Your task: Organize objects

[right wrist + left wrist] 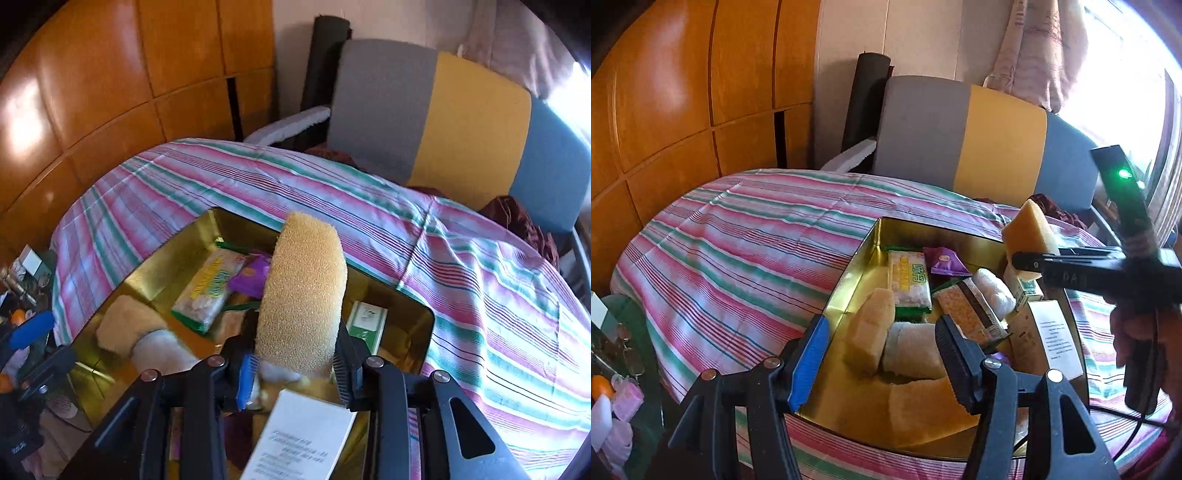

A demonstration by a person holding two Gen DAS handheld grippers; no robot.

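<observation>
An open gold tin [849, 280] lies on a striped cloth. Inside it are a green-yellow snack packet [908, 284], a purple packet [943, 260], an orange packet [971, 310], a white roll [995, 291] and a small green-white box [1027, 291]. My left gripper [882, 365] hangs open over the tin's near corner. A tan sponge block [868, 332] and a pale roll [908, 350] lie in the tin beyond its pads, untouched. My right gripper [295, 373] is shut on a yellow sponge [303, 295], which it holds upright above the tin [166, 266]. The same sponge [1027, 236] shows at the right of the left wrist view.
The striped cloth [746, 236] falls away at the left edge. A grey, yellow and blue seat back [960, 136] stands behind it, with wooden cabinet doors [683, 92] to the left. A white printed card [1056, 332] rests at the tin's right side. Small clutter [613, 387] sits at the lower left.
</observation>
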